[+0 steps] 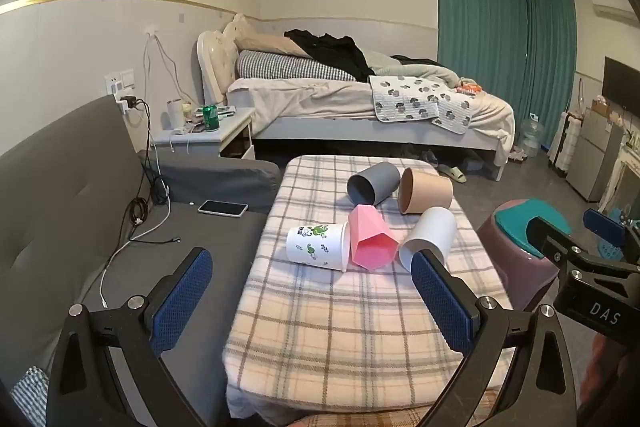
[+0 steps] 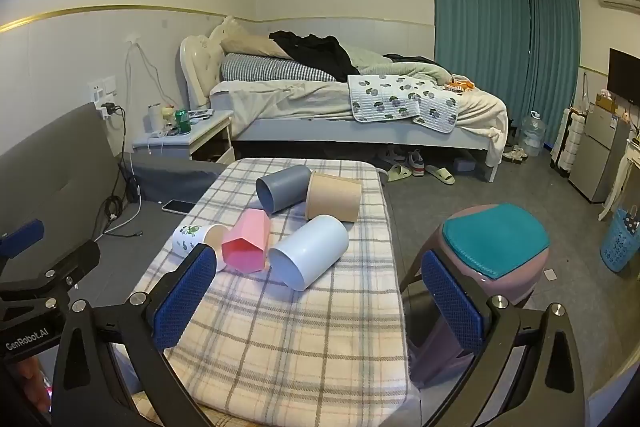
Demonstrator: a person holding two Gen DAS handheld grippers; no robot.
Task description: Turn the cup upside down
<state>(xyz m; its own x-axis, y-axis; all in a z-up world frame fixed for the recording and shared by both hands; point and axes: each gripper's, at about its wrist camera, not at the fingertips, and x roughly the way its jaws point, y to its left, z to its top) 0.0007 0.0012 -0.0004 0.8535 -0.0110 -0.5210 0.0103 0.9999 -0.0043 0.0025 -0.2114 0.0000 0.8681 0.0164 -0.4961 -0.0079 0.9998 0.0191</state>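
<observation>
Several cups lie on their sides on a plaid-covered table (image 1: 320, 339) (image 2: 288, 347): a white cup with green print (image 1: 316, 246) (image 2: 192, 237), a pink faceted cup (image 1: 370, 241) (image 2: 246, 247), a plain white cup (image 1: 430, 241) (image 2: 310, 255), a grey cup (image 1: 374, 183) (image 2: 284, 187) and a tan cup (image 1: 426, 191) (image 2: 334, 201). My left gripper (image 1: 312, 303) is open and empty, short of the cups. My right gripper (image 2: 316, 303) is open and empty, near the plain white cup; it also shows at the right edge of the left wrist view (image 1: 576, 239).
A grey sofa (image 1: 80, 211) with a phone (image 1: 223, 208) and cables lies left of the table. A purple stool with a teal seat (image 2: 494, 243) stands right of it. A bed (image 2: 340, 107), a nightstand (image 1: 208, 135), a fridge and a blue basket (image 2: 618, 243) are behind.
</observation>
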